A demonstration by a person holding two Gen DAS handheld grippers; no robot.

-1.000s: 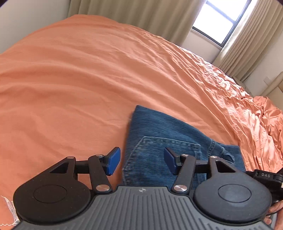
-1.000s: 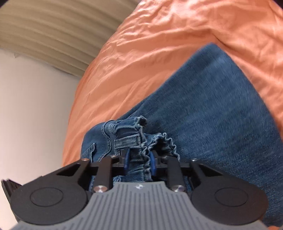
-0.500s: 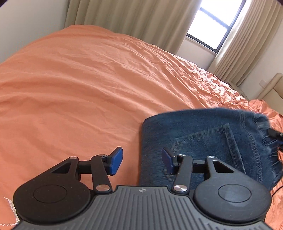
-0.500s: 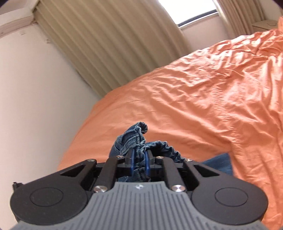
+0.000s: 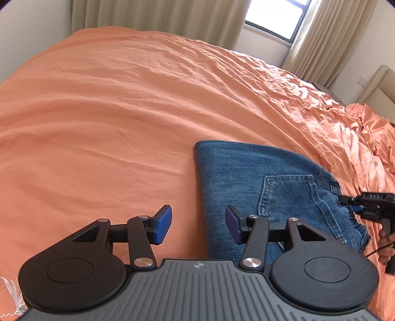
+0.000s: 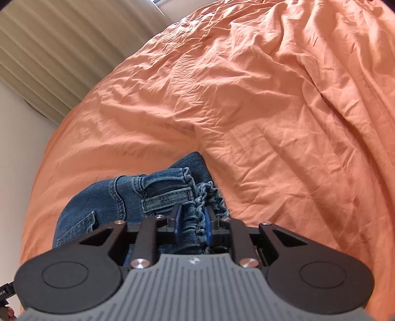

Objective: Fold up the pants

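Gripping gathered jeans (image 6: 158,195) waistband, right hand-held gripper (image 6: 192,223) just loosening, left hand-held gripper (image 5: 198,223) open, pant legs hidden

Beige curtains (image 5: 153,17) flank a bright window (image 5: 274,17) behind the orange-sheeted bed (image 5: 111,111).

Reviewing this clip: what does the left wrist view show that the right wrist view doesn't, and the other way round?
Only the left wrist view: the window, the back pocket on the folded jeans, and the left hand-held gripper, open over the jeans' edge with nothing between its pads.

Only the right wrist view: the gathered waistband sitting between the right hand-held gripper's pads, and a belt loop. Its jaws have just been opening, denim still between them.

Both: the jeans, the orange bedspread, beige curtains, and the right hand-held gripper.
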